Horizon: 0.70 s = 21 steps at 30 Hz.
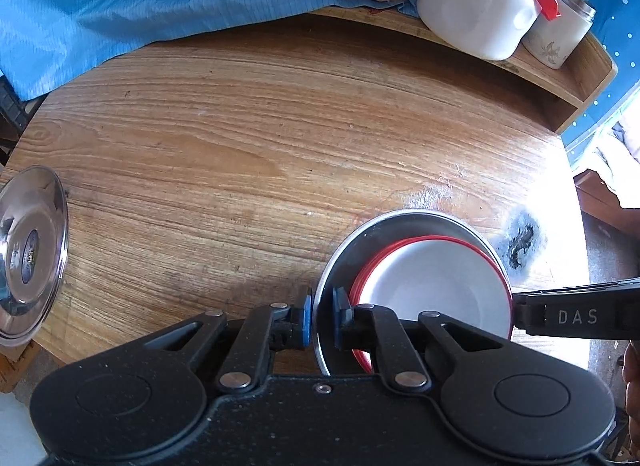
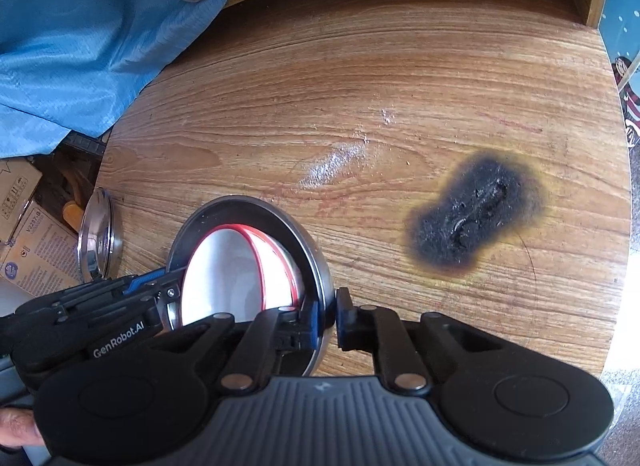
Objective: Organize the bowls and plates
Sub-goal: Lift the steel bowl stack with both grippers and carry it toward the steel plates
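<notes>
My left gripper [image 1: 322, 316] and right gripper [image 2: 329, 316] each pinch the steel bowl's [image 1: 384, 225] rim (white red-rimmed bowls [image 1: 432, 278] nested inside); steel plate [image 1: 30, 254] at nine o'clock.

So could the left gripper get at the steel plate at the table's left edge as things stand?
Probably not at once: the left gripper is shut on the steel bowl rim, as is the right gripper. The table toward the steel plate looks bare.

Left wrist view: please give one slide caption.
Both hand-held grippers clamp opposite rims of a steel bowl holding red-rimmed white bowls.
</notes>
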Tool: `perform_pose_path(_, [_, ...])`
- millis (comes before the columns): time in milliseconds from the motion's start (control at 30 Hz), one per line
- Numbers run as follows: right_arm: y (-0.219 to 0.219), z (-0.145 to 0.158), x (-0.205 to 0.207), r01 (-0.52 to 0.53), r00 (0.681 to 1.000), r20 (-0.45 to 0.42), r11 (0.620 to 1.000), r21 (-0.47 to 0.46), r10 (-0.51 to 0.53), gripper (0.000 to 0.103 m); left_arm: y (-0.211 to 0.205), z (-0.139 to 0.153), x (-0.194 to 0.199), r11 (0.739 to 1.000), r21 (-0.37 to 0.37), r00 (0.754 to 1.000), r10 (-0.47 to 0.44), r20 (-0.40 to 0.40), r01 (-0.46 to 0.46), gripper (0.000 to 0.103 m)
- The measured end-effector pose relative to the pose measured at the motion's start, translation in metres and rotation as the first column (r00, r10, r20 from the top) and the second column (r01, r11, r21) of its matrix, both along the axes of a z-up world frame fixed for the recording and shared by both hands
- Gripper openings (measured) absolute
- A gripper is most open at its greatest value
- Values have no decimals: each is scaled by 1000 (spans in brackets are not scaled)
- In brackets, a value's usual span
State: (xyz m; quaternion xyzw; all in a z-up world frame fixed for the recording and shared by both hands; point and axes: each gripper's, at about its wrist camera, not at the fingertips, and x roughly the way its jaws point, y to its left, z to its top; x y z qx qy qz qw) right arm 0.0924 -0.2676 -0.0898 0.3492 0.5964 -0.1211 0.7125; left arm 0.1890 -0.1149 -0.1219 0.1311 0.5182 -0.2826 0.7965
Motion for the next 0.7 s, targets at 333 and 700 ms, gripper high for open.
perform_pose_path(333, [16, 5, 22, 27, 1000, -14, 999, -17, -27, 11, 15, 4, 21, 1000, -26, 1000, -16, -10, 15, 10])
perform_pose_path(700, [49, 3, 59, 128, 992, -3, 991, -23, -128, 11, 50, 7, 74, 993, -44, 994, -108, -9, 107, 9])
